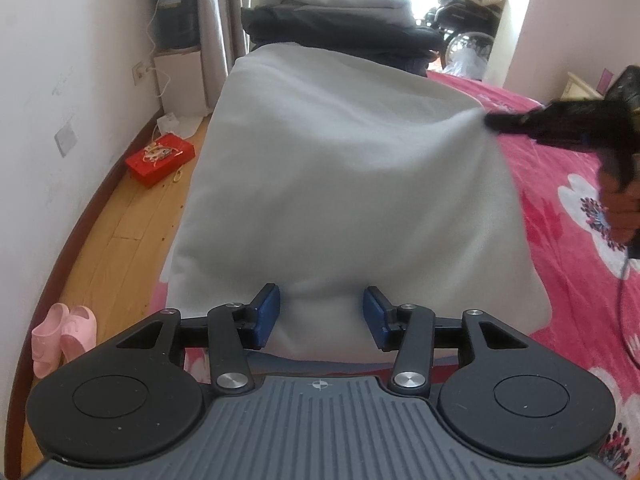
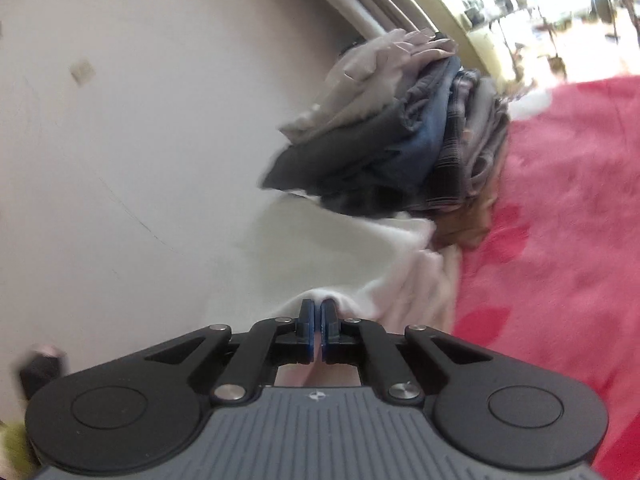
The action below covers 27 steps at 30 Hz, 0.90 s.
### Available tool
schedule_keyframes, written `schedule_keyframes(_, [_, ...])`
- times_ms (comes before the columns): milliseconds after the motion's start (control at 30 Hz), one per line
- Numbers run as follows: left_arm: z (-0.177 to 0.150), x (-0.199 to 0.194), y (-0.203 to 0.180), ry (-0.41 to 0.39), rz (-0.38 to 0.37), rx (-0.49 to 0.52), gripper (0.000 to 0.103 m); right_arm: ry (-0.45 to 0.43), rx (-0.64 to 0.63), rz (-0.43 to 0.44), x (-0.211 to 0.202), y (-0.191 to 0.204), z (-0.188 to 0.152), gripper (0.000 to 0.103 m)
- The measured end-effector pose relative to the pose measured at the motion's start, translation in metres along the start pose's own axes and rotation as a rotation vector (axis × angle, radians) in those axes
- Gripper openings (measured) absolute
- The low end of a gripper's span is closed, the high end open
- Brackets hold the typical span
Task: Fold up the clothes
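A pale grey-white garment (image 1: 340, 184) lies spread over the left side of the bed, its right corner lifted. My left gripper (image 1: 322, 312) stands open at the garment's near edge, with a bulge of the fabric between its blue pads (image 1: 267, 312). From the right, my right gripper (image 1: 490, 122) is shut on the raised corner, and a person's hand (image 1: 622, 208) holds it. In the right wrist view my right gripper (image 2: 319, 318) has its pads pinched together on the white garment (image 2: 360, 256). The picture there is blurred.
A stack of folded clothes (image 1: 340, 20) (image 2: 400, 140) sits at the far end of the bed. The pink-red floral blanket (image 1: 560, 208) (image 2: 560, 220) covers the bed to the right. On the wooden floor to the left lie a red box (image 1: 160, 160) and pink slippers (image 1: 64, 332), beside the wall.
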<state>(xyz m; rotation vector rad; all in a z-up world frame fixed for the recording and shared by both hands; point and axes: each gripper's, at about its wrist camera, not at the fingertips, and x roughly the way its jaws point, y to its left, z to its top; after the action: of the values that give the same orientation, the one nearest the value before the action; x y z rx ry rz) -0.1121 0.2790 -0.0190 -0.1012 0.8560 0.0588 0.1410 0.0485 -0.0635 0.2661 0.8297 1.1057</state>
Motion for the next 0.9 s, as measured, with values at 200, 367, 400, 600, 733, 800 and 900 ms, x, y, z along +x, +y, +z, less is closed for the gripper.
schedule_keyframes(200, [0.0,0.001,0.002,-0.001,-0.004,0.007,0.047,0.007,0.028,-0.073,-0.019,-0.028,-0.004,0.005])
schedule_keyframes(367, [0.0,0.002,0.004,-0.003,-0.014,-0.001,0.048,-0.058,-0.104,0.074,-0.052,-0.003,0.0,0.006])
schedule_keyframes(400, [0.001,0.002,0.004,-0.003,-0.014,-0.006,0.049,-0.066,-0.16,0.089,-0.051,0.011,-0.001,0.006])
schedule_keyframes(600, [0.002,0.001,0.0,-0.005,0.001,-0.02,0.051,-0.095,-0.406,0.048,-0.011,0.067,-0.01,0.007])
schedule_keyframes(733, [0.002,0.0,0.002,-0.009,-0.01,-0.027,0.051,0.085,-0.451,-0.01,0.014,0.046,-0.026,0.009])
schedule_keyframes(800, [0.003,0.0,0.002,-0.012,-0.024,-0.028,0.052,0.165,-0.497,-0.029,0.007,0.031,-0.036,0.009])
schedule_keyframes(900, [0.003,0.002,0.003,-0.009,-0.019,-0.026,0.055,0.228,-0.578,-0.114,-0.013,0.023,-0.034,0.013])
